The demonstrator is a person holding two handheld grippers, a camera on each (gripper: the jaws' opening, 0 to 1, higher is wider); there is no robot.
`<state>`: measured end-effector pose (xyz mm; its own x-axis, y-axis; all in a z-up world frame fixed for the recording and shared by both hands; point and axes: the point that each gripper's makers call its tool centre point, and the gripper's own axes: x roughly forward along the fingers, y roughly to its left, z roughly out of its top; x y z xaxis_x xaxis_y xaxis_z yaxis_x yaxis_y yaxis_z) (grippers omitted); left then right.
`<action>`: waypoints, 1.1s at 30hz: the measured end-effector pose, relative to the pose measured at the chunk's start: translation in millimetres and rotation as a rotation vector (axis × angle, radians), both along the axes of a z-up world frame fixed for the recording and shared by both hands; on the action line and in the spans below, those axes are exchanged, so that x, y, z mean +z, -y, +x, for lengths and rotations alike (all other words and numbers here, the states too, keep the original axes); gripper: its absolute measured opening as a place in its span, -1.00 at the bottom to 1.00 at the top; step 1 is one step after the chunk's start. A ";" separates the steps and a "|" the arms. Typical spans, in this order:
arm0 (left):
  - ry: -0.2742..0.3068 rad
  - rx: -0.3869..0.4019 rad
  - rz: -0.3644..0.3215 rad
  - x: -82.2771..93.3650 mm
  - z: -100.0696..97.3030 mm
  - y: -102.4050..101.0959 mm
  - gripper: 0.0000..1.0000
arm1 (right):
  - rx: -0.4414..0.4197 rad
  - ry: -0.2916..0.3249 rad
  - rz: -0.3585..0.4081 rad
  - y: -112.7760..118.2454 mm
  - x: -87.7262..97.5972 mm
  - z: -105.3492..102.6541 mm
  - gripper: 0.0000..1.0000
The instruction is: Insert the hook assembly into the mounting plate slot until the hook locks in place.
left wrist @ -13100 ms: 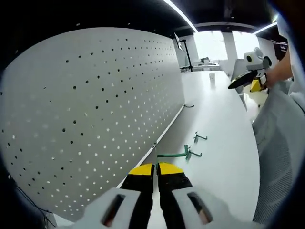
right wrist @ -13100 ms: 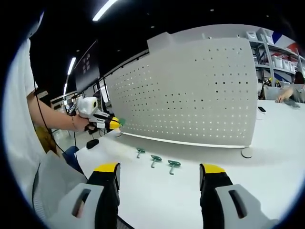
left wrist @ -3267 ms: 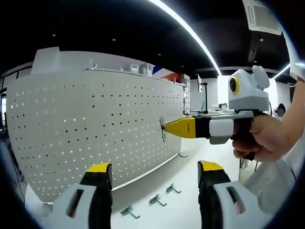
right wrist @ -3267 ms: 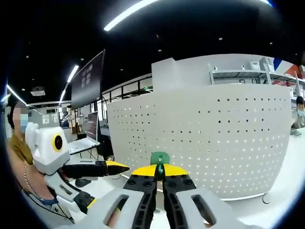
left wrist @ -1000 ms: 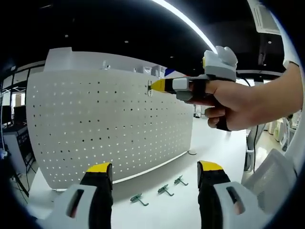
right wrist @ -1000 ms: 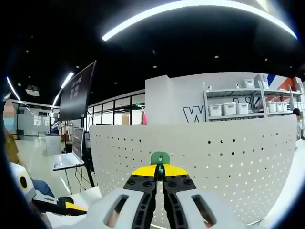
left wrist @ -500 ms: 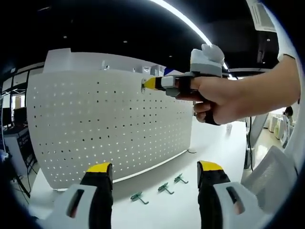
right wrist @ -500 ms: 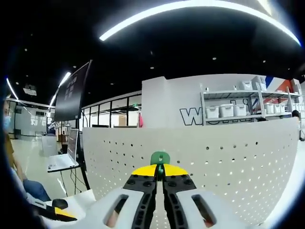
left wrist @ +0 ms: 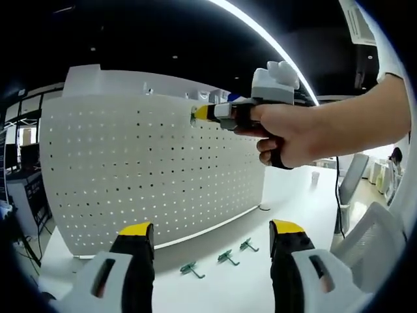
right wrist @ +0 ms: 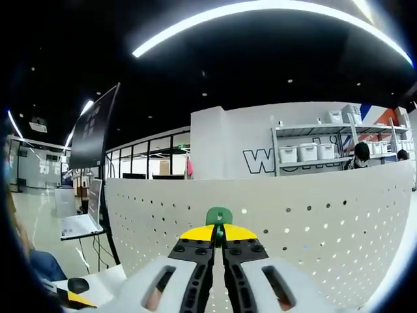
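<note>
A: What stands at the left of the left gripper view?

B: A white pegboard (left wrist: 150, 176), a curved sheet of smooth metal punched with rows of small round holes, upright on the pale counter (left wrist: 293, 208). Low in front of it the left gripper (left wrist: 212, 238) has its yellow-tipped black fingers spread wide, nothing between them.

A: And along the foot of the pegboard?

B: Three small green hooks (left wrist: 227, 258) lie in a row on the counter, apart from each other, near the pegboard's lower edge.

A: Further right?

B: A hand (left wrist: 293, 134) holds the right gripper (left wrist: 195, 115) level, its yellow tip right at the pegboard's face near the top edge. Whether it touches, I cannot tell.

A: What does the right gripper view add?

B: There the fingers (right wrist: 199, 233) are pressed together, pinching a green hook (right wrist: 219, 216) whose rounded plastic head sticks up just past them, in front of the pegboard's upper rows. Beyond the pegboard's top edge stands a shelf (right wrist: 313, 153) of white bins.
</note>
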<state>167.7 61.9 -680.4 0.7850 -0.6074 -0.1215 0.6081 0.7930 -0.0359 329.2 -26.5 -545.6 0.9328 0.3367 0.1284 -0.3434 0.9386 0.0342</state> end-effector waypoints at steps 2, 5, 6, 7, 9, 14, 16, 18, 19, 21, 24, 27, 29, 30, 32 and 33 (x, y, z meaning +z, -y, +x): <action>0.001 0.002 0.002 0.8 -0.4 -1.3 0.48 | -0.003 0.003 -0.006 -2.8 0.6 2.4 -0.99; -0.005 0.009 0.002 -1.1 0.3 -3.9 0.48 | -0.003 0.004 -0.010 -5.9 1.6 6.6 -0.99; -0.003 0.008 0.006 -1.9 0.5 -4.0 0.48 | -0.003 0.006 -0.007 -6.7 2.5 8.0 -0.99; -0.004 0.009 0.011 -3.0 0.9 -4.6 0.48 | -0.002 0.007 -0.007 -7.7 2.8 9.1 -0.99; -0.013 0.010 0.005 -4.1 0.9 -4.8 0.48 | -0.002 0.008 -0.017 -9.3 2.6 10.8 -0.99; -0.013 0.011 0.006 -5.6 1.4 -5.9 0.47 | -0.001 0.006 -0.022 -13.1 3.1 16.6 -0.99; -0.015 0.010 0.007 -6.5 1.8 -6.0 0.47 | 0.003 0.007 -0.023 -15.6 4.1 17.5 -0.99; -0.016 0.010 0.007 -6.8 2.3 -6.2 0.47 | 0.007 0.010 -0.032 -19.1 4.6 18.4 -0.99; -0.016 0.010 0.007 -6.5 2.6 -6.4 0.47 | 0.009 0.010 -0.033 -20.1 4.6 19.0 -0.99; -0.017 0.011 0.005 -6.6 2.9 -7.1 0.47 | 0.012 0.009 -0.037 -23.3 3.8 20.4 -0.99; -0.021 0.012 0.005 -7.2 2.9 -7.9 0.47 | 0.018 0.009 -0.048 -27.9 3.2 22.3 -0.99; -0.026 0.016 0.005 -8.4 3.0 -8.8 0.46 | 0.019 0.006 -0.050 -29.6 2.6 25.0 -0.99; -0.034 0.019 0.003 -10.2 3.4 -9.6 0.46 | 0.017 0.001 -0.050 -29.1 1.4 26.8 -0.99; -0.037 0.019 0.004 -11.1 3.7 -10.0 0.46 | 0.016 0.002 -0.049 -28.8 1.5 27.2 -0.99; -0.039 0.020 0.003 -11.7 4.2 -10.5 0.46 | 0.017 0.003 -0.050 -29.4 1.5 29.0 -0.99; -0.040 0.020 0.003 -11.9 4.5 -10.8 0.46 | 0.018 0.002 -0.049 -30.0 1.0 29.7 -0.99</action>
